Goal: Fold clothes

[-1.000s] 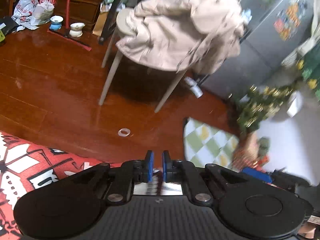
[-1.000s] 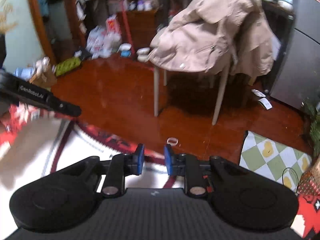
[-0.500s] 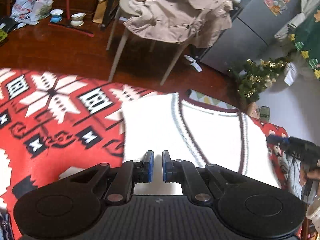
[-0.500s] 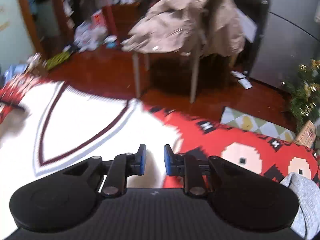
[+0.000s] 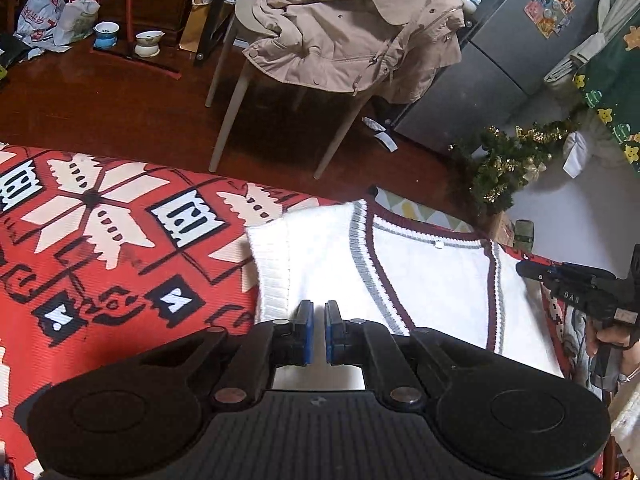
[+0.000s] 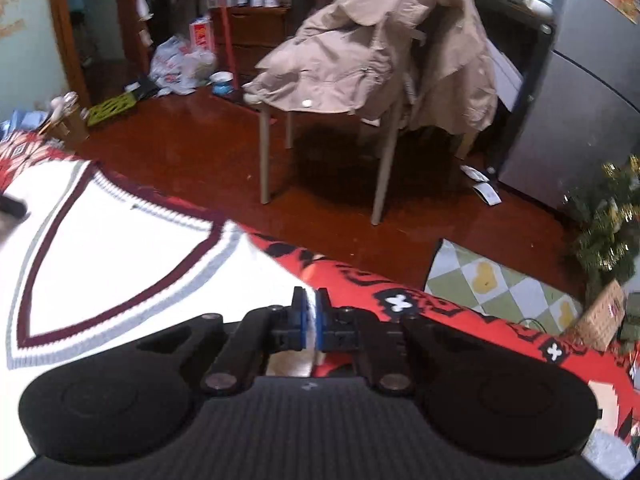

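1. White knit vest (image 5: 420,280), maroon-trimmed, lies flat on the red patterned blanket (image 5: 100,240).
2. My left gripper (image 5: 316,328) pinches its left shoulder area.
3. My right gripper (image 6: 311,316) clamps its right edge, fingers nearly closed.

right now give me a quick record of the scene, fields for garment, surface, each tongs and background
garment: white knit vest with maroon and grey V-neck trim, lying flat
surface: red patterned blanket
left tongs: over the vest's shoulder area, jaws nearly shut, a narrow gap showing
right tongs: at the vest's opposite edge, jaws nearly shut; grip unclear
background: beige jacket draped over a chair, grey fridge
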### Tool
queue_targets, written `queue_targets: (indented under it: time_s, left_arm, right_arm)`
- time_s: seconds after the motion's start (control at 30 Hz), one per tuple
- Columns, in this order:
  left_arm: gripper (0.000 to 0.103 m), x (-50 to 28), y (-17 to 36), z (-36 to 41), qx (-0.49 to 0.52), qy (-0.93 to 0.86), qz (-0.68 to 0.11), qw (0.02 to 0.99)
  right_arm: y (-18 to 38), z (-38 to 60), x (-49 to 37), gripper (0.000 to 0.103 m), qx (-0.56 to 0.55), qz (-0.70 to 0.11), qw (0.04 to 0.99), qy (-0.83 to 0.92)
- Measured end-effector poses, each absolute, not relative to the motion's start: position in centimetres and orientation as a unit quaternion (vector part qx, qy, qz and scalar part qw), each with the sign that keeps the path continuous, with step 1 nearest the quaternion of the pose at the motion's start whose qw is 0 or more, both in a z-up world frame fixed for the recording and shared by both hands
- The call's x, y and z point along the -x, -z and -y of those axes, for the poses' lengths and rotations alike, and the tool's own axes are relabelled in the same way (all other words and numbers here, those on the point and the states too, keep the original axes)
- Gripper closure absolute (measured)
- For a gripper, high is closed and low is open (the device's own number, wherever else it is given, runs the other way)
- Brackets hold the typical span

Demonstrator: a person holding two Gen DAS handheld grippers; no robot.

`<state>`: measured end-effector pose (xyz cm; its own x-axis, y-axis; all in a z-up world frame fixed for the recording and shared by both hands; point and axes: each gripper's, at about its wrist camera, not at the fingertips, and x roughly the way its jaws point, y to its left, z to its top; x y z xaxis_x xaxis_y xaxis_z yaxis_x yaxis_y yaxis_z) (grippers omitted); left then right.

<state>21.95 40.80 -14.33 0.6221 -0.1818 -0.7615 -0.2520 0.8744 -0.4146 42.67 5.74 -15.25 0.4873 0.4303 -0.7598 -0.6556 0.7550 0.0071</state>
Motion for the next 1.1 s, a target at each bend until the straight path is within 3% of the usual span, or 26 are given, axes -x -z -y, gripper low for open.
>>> queue_targets:
  time_s: [0.1,0.17,0.3,0.37,0.67,1.0,1.1]
  left_arm:
    - [0.096,-22.2,14.3,-41.2,0.249,-0.028,-0.432,0.867]
    - [0.096,-22.6,14.3,-41.4,0.248,-0.029,-0.431,0.867]
    - [0.099,-23.8,14.4,-41.6,0.239,-0.039,-0.429,0.870]
    - [0.099,-24.5,14.4,-41.8,0.246,-0.043,-0.427,0.869]
    - [0.100,-28.4,14.3,-42.0,0.231,-0.067,-0.422,0.874]
    - [0.099,-27.4,11.8,-42.7,0.255,-0.085,-0.398,0.877]
    - [0.093,-24.8,9.8,-42.1,0.251,-0.062,-0.395,0.882]
  right_arm:
    - [15.4,-6.0,-42.9,0.094,0.145,-0.387,0.859,-0.303]
    - [15.2,-6.1,-43.0,0.084,0.139,-0.389,0.861,-0.296]
    - [14.0,-5.2,-42.6,0.085,0.117,-0.374,0.872,-0.294]
    - [13.2,-4.8,-41.8,0.095,0.117,-0.365,0.873,-0.303]
    - [15.2,-7.6,-41.1,0.097,0.145,-0.388,0.844,-0.341]
    - [13.6,-7.4,-43.5,0.090,0.073,-0.388,0.869,-0.298]
    - [11.1,-5.2,-41.6,0.090,0.061,-0.386,0.867,-0.310]
